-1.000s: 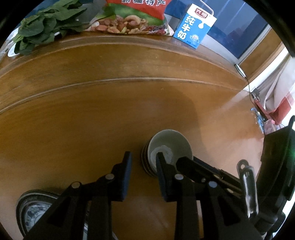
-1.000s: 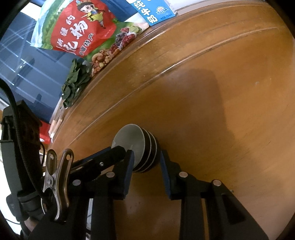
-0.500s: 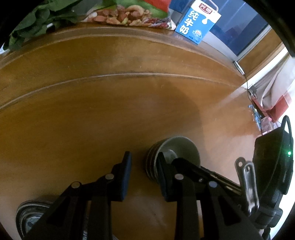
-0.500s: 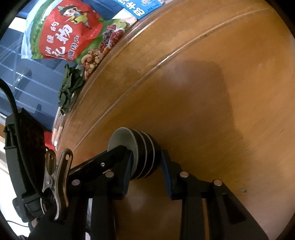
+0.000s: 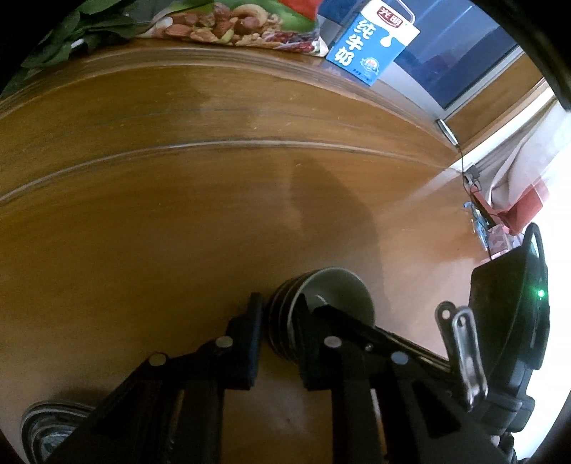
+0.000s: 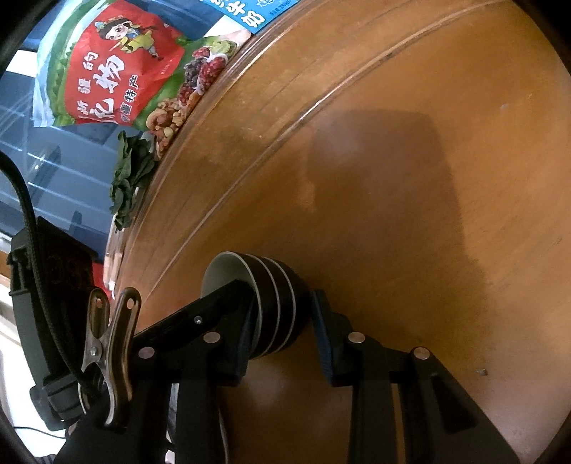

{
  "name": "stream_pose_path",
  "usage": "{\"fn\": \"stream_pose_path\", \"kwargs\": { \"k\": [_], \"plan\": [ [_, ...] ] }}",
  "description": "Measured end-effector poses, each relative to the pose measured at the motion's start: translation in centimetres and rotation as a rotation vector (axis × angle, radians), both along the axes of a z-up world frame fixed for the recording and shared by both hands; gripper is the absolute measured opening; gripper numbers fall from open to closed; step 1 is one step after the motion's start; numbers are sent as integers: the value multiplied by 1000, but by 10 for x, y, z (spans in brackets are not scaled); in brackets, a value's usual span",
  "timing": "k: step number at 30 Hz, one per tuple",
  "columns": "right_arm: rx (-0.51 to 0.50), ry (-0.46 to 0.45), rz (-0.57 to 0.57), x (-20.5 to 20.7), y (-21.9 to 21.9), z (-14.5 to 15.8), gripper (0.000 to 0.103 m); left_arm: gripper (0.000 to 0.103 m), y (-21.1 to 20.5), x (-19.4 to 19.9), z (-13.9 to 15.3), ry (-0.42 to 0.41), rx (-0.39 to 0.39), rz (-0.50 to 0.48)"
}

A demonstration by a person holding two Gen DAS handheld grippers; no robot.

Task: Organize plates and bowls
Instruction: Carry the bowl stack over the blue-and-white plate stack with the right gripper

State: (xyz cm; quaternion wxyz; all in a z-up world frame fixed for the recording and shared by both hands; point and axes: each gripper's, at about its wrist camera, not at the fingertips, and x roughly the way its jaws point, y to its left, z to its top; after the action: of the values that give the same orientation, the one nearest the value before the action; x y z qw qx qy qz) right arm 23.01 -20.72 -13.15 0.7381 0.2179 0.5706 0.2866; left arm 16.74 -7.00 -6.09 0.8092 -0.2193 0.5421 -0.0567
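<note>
With stack of bowls [image 5: 321, 314] mid-surface [image 5: 178, 214], left gripper [image 5: 276, 333] jaws just closing, pinching its near rim; right gripper [image 6: 282, 332] jaws straddle stack's side, contact unclear, likely steadying for move.

Wooden table [image 5: 178, 221]: bowl stack [image 5: 285, 321], milk carton [image 5: 371, 46].

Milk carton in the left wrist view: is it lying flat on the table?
No, the blue and white milk carton stands upright at the far edge of the wooden table, beside the snack bag.
</note>
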Motion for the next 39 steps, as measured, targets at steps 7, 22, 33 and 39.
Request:
{"fn": "stream_pose_path", "kwargs": {
  "k": [7,22,33,39],
  "plan": [
    [2,4,0,0,2,0,33,15,1,0,1,-1,7,-1],
    [5,-8,-5,-7,-1,2,33,14,-4,-7,10,-17,11,-13],
    [15,-36,4,-25,2,14,33,14,-4,-26,25,-42,19,-6],
    [16,-50,13,-38,8,18,33,15,1,-37,30,-53,17,4]
  ]
}}
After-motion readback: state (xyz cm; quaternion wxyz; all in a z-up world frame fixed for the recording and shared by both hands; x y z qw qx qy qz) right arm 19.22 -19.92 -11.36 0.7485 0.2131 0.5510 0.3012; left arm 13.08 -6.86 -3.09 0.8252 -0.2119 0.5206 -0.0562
